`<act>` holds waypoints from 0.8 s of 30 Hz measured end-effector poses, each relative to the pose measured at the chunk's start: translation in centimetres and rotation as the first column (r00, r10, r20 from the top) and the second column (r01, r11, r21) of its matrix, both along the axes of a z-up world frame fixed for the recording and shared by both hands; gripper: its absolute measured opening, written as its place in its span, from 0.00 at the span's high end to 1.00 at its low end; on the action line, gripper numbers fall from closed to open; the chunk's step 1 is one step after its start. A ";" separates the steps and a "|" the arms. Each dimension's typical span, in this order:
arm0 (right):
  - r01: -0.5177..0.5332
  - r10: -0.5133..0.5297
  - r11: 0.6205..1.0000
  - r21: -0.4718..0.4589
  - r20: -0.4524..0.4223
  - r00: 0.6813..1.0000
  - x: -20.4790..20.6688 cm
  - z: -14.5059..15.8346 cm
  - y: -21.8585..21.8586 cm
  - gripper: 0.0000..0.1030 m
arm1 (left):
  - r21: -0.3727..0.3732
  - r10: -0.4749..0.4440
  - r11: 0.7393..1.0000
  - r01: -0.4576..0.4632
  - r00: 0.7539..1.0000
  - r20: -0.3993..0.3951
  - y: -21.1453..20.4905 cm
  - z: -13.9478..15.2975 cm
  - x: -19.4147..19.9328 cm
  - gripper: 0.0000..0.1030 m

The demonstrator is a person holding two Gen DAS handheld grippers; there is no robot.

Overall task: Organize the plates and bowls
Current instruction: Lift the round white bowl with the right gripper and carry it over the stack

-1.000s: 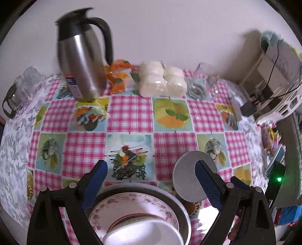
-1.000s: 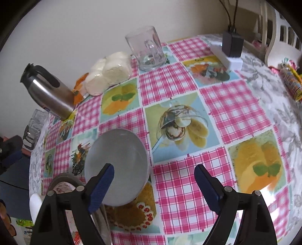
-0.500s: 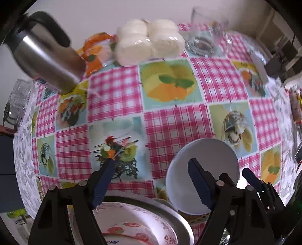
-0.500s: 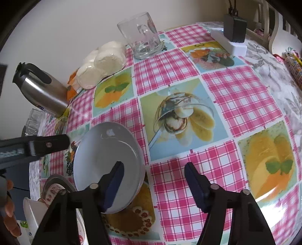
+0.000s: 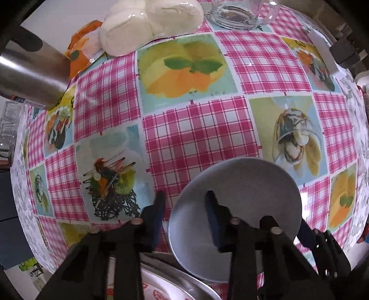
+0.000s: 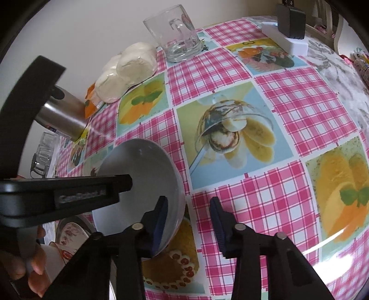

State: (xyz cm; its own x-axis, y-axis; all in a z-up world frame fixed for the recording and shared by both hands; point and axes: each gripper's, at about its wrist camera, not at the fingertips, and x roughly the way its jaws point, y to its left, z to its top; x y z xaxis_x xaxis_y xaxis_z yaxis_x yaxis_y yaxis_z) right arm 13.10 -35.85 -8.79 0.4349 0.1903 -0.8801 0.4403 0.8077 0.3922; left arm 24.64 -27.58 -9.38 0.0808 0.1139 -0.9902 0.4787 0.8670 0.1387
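A plain white plate [image 5: 249, 196] lies on the checked tablecloth; it also shows in the right wrist view [image 6: 143, 180]. My left gripper [image 5: 184, 203] is open and straddles the plate's left rim, one finger over the plate and one outside. My right gripper [image 6: 188, 207] is open and straddles the plate's right rim, its left finger over the plate. A metal tray [image 5: 184, 279] with a floral plate [image 5: 156, 293] sits at the near edge; the floral plate also shows in the right wrist view [image 6: 71, 233], with a white bowl [image 6: 52, 258] beside it.
A steel thermos [image 5: 30, 73], wrapped white buns [image 5: 147, 23] and a glass mug [image 5: 239, 11] stand at the back of the table. A white power strip with a black adapter [image 6: 288, 27] lies at the far right. Glass cups [image 6: 43, 154] stand at the left edge.
Both grippers have moved down onto the white plate and narrowed, each now straddling one side of its rim. The left camera has tilted down toward the table.
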 end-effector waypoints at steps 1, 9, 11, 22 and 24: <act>-0.002 0.002 1.000 0.007 0.000 1.000 0.0 -0.1 0.1 0.66 | -0.007 0.005 1.000 -0.005 1.000 -0.003 0.0 0.0 0.0 0.72; 0.021 -0.022 0.996 0.082 0.006 1.000 0.0 -1.1 0.1 0.71 | -0.009 -0.001 1.000 0.001 1.000 -0.001 0.0 -0.1 0.1 0.73; 0.022 -0.023 0.996 0.089 0.014 1.000 0.0 -1.1 0.2 0.75 | -0.008 -0.004 1.000 0.004 1.000 -0.003 0.0 -0.1 -0.1 0.73; 0.017 -0.020 0.996 0.090 0.035 0.999 -0.7 -0.2 -0.5 0.81 | -0.054 -0.030 0.998 0.029 1.000 -0.007 -0.4 0.5 -1.2 0.75; 0.022 -0.026 0.996 0.091 0.042 0.999 -1.1 0.3 -0.8 0.81 | -0.069 -0.036 0.997 0.036 0.999 0.003 -0.6 1.0 -1.7 0.75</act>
